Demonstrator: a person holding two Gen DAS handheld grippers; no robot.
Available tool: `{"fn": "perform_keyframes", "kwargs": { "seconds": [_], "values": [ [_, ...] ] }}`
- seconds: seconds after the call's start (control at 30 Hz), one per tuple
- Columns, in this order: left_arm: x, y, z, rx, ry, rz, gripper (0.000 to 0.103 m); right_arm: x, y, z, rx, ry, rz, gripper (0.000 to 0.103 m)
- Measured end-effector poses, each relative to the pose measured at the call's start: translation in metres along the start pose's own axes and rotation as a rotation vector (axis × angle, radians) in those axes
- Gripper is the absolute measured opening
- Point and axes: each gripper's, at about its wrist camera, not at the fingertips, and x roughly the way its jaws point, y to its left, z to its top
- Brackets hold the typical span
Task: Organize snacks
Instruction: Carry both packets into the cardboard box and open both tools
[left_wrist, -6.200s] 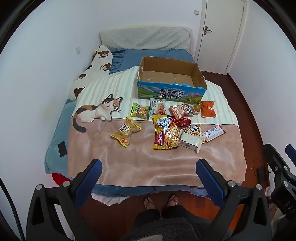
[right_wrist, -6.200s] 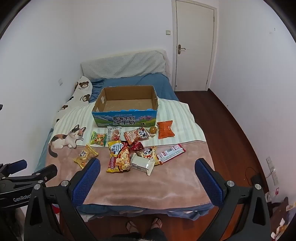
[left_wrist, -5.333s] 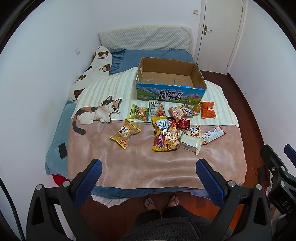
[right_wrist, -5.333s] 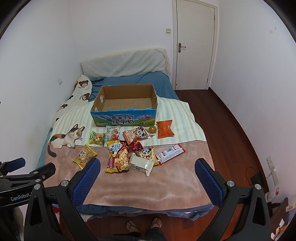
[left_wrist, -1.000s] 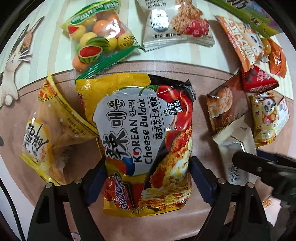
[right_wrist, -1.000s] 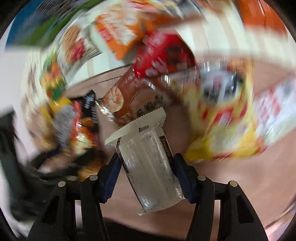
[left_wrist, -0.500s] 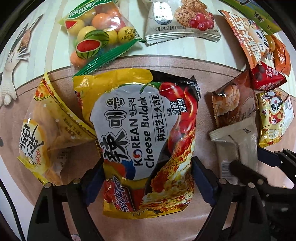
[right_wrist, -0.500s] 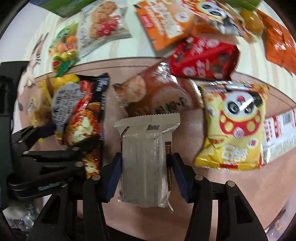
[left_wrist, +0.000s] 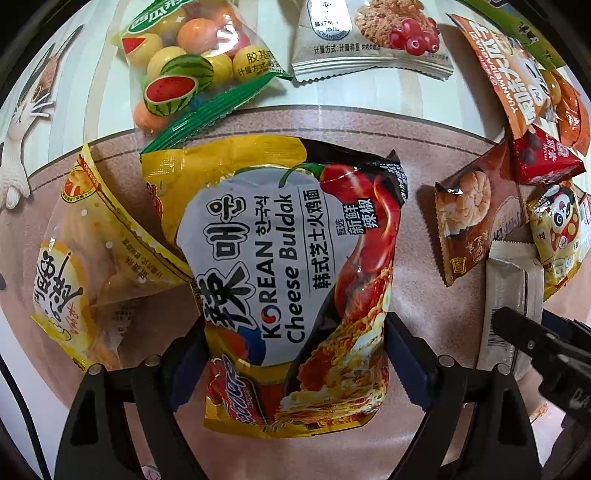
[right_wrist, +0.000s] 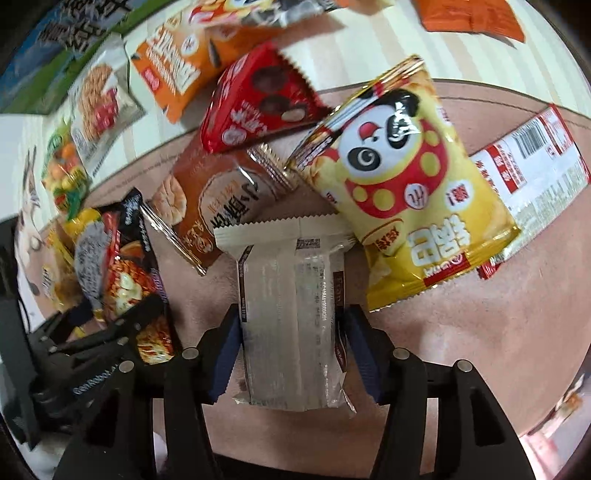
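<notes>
Two snack packets sit between gripper fingers on a bed blanket (left_wrist: 417, 317), neither yet lifted clear. The noodle packet (left_wrist: 295, 266), yellow, black and red, lies flat at the centre of the left wrist view, its lower half between the blue pads of the left gripper (left_wrist: 295, 354); the pads press its two long edges, so the jaws appear closed on it. The right gripper (right_wrist: 291, 354) likewise pinches a pale wafer packet (right_wrist: 291, 306), its jaws narrow and touching both sides.

Around the noodles, a yellow cake bag (left_wrist: 92, 266) overlaps from nine o'clock, a fruit candy bag (left_wrist: 184, 70) lies at eleven, a cranberry cookie packet (left_wrist: 369, 40) at twelve, and a brown cracker packet (left_wrist: 469, 218) at three. Beside the wafer, a panda snack bag (right_wrist: 406, 192) rests at one o'clock, touching its top corner, a red chocolate packet (right_wrist: 258, 99) at twelve, and a red-and-white bar wrapper (right_wrist: 532, 166) at two.

A corner of the printed cardboard box (right_wrist: 48, 55) shows at ten o'clock. Judging by the spread, sorting has barely begun: every visible snack is outside the box.
</notes>
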Motion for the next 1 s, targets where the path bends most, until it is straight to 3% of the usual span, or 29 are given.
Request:
{"fn": "perform_keyframes", "kwargs": {
  "seconds": [0.17,0.37,0.67,1.0],
  "values": [
    [-0.004,-0.006,0.001,0.003,-0.019,0.018,0.086,0.011,0.018,-0.017,-0.024,-0.024,-0.026,0.056],
    [-0.02,-0.012,-0.001,0.0,-0.043,-0.011,0.086,-0.035,0.032,-0.075,-0.109,-0.095,-0.064,0.056],
    [-0.071,-0.022,0.008,0.016,-0.144,-0.05,0.085,-0.117,0.078,-0.1,-0.213,-0.272,-0.074,0.055],
    [-0.143,-0.017,0.023,0.001,-0.261,-0.126,0.085,-0.196,0.075,-0.091,-0.236,-0.42,-0.018,0.055]
  ]
}}
